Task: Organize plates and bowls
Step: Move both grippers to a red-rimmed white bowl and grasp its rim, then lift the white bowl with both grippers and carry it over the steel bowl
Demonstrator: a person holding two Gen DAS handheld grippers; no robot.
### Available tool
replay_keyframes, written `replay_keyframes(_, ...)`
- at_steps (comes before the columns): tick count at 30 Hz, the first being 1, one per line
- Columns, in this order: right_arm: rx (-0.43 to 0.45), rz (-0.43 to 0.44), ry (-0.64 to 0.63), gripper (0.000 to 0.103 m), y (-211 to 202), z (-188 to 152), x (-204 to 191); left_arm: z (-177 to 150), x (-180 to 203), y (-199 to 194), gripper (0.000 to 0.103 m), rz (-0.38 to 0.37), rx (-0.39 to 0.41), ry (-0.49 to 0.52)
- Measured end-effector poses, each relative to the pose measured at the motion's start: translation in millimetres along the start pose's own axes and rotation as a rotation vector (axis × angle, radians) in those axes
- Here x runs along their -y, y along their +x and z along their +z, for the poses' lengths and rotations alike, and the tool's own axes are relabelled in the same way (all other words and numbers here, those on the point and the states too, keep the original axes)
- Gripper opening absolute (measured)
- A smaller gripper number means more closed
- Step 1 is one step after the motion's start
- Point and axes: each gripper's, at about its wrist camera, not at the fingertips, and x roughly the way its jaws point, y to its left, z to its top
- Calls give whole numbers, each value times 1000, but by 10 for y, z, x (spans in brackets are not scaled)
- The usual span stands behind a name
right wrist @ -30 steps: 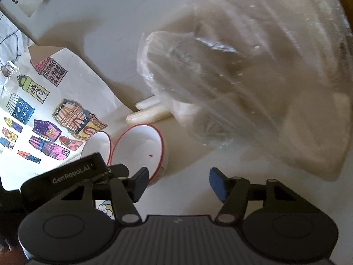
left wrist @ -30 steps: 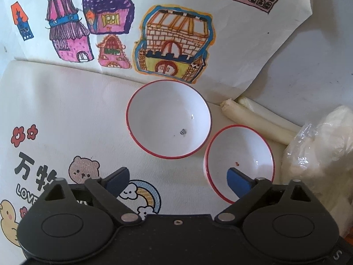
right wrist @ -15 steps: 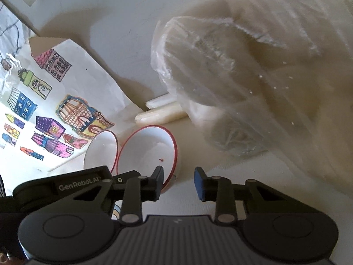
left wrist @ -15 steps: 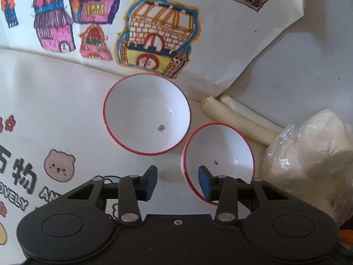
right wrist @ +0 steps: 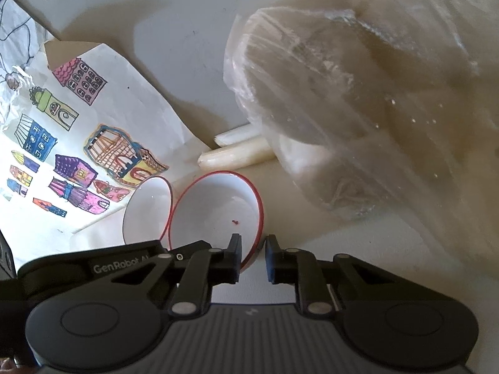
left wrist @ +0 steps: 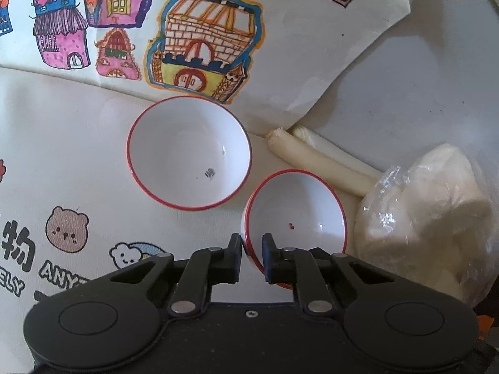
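Note:
Two white bowls with red rims stand side by side on a printed cloth. The left bowl (left wrist: 188, 155) has a dark mark inside; it also shows in the right wrist view (right wrist: 146, 208). The right bowl (left wrist: 296, 215) has a red speck inside; it also shows in the right wrist view (right wrist: 218, 212). My left gripper (left wrist: 252, 246) is shut on the right bowl's near-left rim. My right gripper (right wrist: 253, 247) is shut on the same bowl's near-right rim. The left gripper's body shows in the right wrist view (right wrist: 103, 265).
A clear plastic bag (left wrist: 427, 218) of pale dough-like lumps lies right of the bowls; it fills the right wrist view (right wrist: 358, 109). Two white sticks (left wrist: 321, 162) lie behind the right bowl. A paper with coloured house drawings (left wrist: 202, 40) lies behind the bowls.
Both grippers went from wide open to shut on the right bowl's rim, one on each side. The left gripper also moved slightly right toward that bowl.

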Motion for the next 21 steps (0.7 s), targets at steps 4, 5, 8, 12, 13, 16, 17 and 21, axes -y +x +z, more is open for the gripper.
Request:
replay_keyframes(4, 2, -1, -14, 17, -70, -59, -5, -31, -9, -48, 14, -9, 0, 12)
replay_keyframes(5, 4, 1, -16, 17, -93, -73, -11, -39, -16, -70, 14, -12, -1, 14)
replay_keyframes(8, 15, 5, -20, 17, -191, -122, -37, -79, -46, -169, 14, -27, 1, 18)
replay_keyframes(12, 38, 7, -41, 17, -328, -191, -114, -113, -84, -316, 14, -42, 12, 30)
replay_keyframes(13, 40, 8, -43, 17, -355, -204, -130, -122, -96, -353, 14, -46, 15, 33)
replay_keyframes(16, 53, 10, -47, 17, -440, -249, -190, -141, -138, -461, 14, -61, 20, 45)
replay_keyframes(17, 58, 10, -48, 17, -474, -266, -204, -140, -153, -483, 14, -65, 21, 50)
replay_keyframes(21, 78, 7, -51, 17, -570, -348, -300, -205, -222, -621, 14, -80, 28, 68)
